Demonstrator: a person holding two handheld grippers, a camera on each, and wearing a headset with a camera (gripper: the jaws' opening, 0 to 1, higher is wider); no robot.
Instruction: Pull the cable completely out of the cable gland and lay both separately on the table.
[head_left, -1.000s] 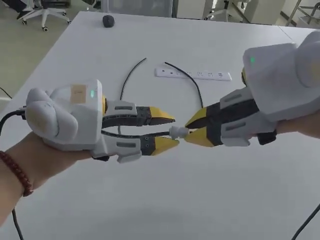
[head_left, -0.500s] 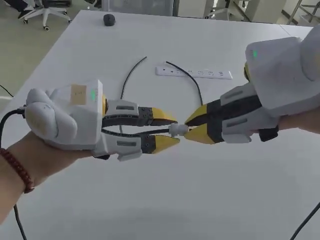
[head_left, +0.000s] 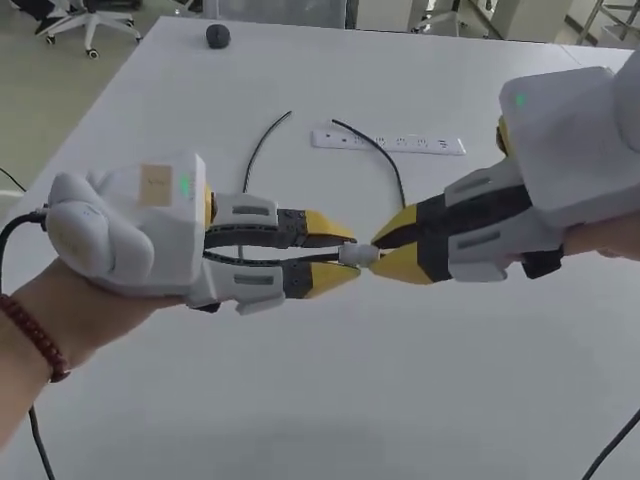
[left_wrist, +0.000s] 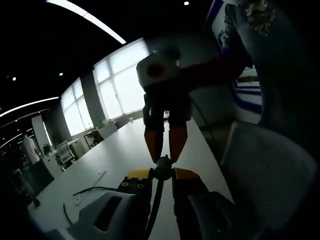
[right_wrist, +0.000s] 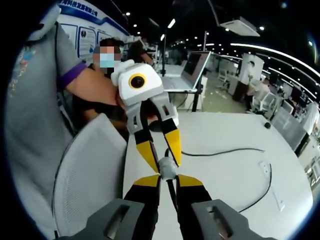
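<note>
Gland (right_wrist: 167, 170) is up over the bench (head_left: 300, 400), pinched by our right gripper (head_left: 378, 250) fingers. Cable (head_left: 270, 258) runs left through our left gripper (head_left: 345, 257), fingers slightly apart around it, so we'd pull leftward.

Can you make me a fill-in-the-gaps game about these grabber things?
The left gripper and the right gripper both have ___ jaw tips. Between their tips sits the cable gland, with a ___ cable running from it. The power strip lying on the table is ___.
Missing words: yellow; black; white.
</note>
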